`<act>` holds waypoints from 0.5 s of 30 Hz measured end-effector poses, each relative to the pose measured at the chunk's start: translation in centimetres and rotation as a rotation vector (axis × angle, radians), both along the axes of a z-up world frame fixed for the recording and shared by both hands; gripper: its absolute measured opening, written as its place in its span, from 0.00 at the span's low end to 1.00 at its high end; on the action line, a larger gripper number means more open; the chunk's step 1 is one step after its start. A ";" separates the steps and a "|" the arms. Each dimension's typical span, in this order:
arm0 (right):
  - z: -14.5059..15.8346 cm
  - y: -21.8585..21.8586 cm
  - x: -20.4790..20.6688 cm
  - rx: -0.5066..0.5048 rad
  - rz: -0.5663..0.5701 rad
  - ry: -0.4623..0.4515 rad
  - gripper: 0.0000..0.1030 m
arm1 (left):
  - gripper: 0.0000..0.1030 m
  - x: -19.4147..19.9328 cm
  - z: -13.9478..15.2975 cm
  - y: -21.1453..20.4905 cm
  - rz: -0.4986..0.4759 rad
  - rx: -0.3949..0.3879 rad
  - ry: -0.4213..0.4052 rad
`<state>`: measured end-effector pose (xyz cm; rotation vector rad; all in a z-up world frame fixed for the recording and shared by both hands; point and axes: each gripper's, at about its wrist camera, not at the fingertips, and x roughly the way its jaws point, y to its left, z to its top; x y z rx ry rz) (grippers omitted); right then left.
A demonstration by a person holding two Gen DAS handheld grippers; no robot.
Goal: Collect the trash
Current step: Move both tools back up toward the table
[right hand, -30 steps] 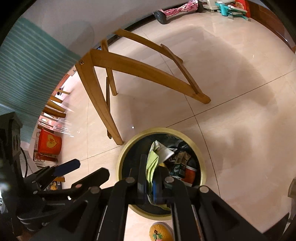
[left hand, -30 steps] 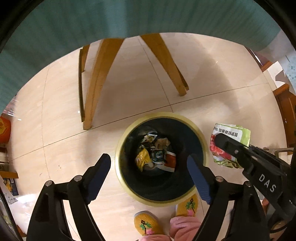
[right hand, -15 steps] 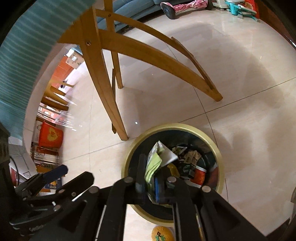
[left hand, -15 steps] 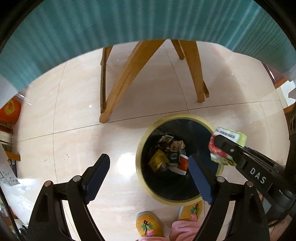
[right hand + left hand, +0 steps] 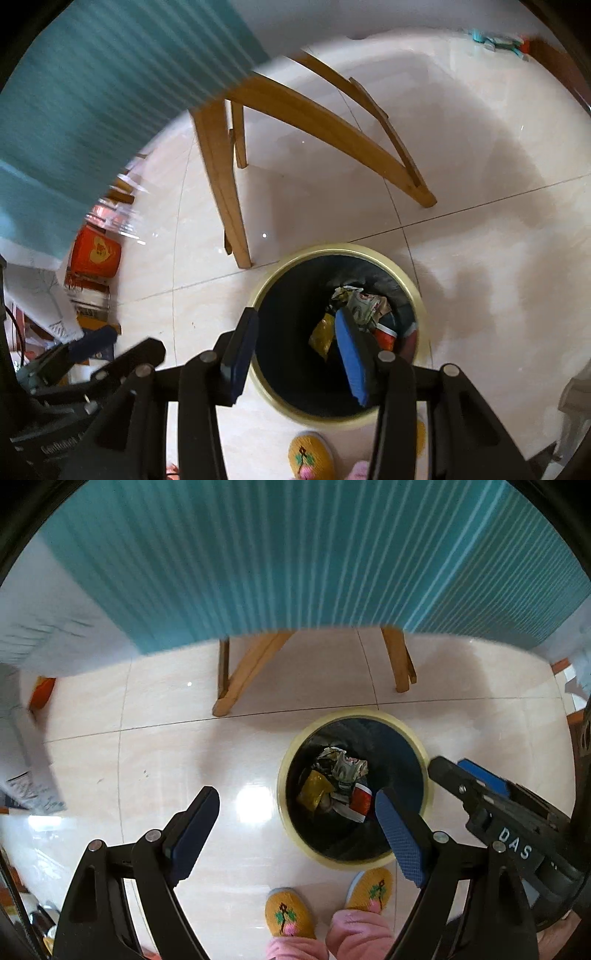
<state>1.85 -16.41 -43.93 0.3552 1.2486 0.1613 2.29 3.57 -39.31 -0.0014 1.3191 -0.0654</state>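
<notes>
Your right tongs (image 5: 295, 354) hang over the near side of the bin (image 5: 406, 273), jaws opening, nothing between the pads. The trash sits in the bottom of the bin: a crumpled wrapper (image 5: 360, 301) on top, a yellow packet (image 5: 323, 332) to its left, a red-and-white carton (image 5: 386, 334) at right. Your left tongs (image 5: 295, 823) are released and spread wide, empty, left finger over bare floor (image 5: 166, 760), right finger over the bin's near rim. Reads as the drop step of collecting trash, with the piece let go into the bin. No loose litter shows on the floor near the wooden table legs (image 5: 221, 192). Next move, likely: lift both tongs clear and scan for another piece; the teal cloth (image 5: 295, 554) hides what lies on the tabletop.
</notes>
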 end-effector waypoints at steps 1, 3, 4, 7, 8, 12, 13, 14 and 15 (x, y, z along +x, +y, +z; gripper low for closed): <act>0.8 0.1 -0.2 -0.008 0.010 0.010 0.43 | 0.83 -0.3 1.2 0.3 0.015 -0.003 0.008; 2.7 0.2 -0.7 -0.020 0.026 0.028 0.43 | 0.83 -0.7 2.8 0.8 0.032 -0.012 0.022; 3.6 0.1 -0.8 -0.024 0.031 0.035 0.43 | 0.83 -0.9 4.4 1.1 0.044 -0.016 0.031; 7.5 0.0 -1.6 -0.033 0.050 0.055 0.43 | 0.83 -1.4 8.5 2.0 0.067 -0.014 0.035; 9.2 0.0 -1.9 -0.043 0.058 0.060 0.43 | 0.83 -1.5 9.5 2.2 0.073 -0.011 0.033; 15.3 0.2 -2.4 -0.050 0.084 0.062 0.43 | 0.83 -1.7 16.1 3.9 0.111 -0.018 0.013; 17.1 0.2 -2.4 -0.049 0.093 0.057 0.43 | 0.83 -1.8 17.1 4.1 0.115 -0.019 0.007; 18.5 0.3 -2.4 -0.046 0.102 0.050 0.43 | 0.83 -1.8 18.9 4.5 0.122 -0.020 -0.006; 20.1 0.4 -2.5 -0.045 0.114 0.040 0.43 | 0.83 -1.8 20.0 4.7 0.126 -0.022 -0.016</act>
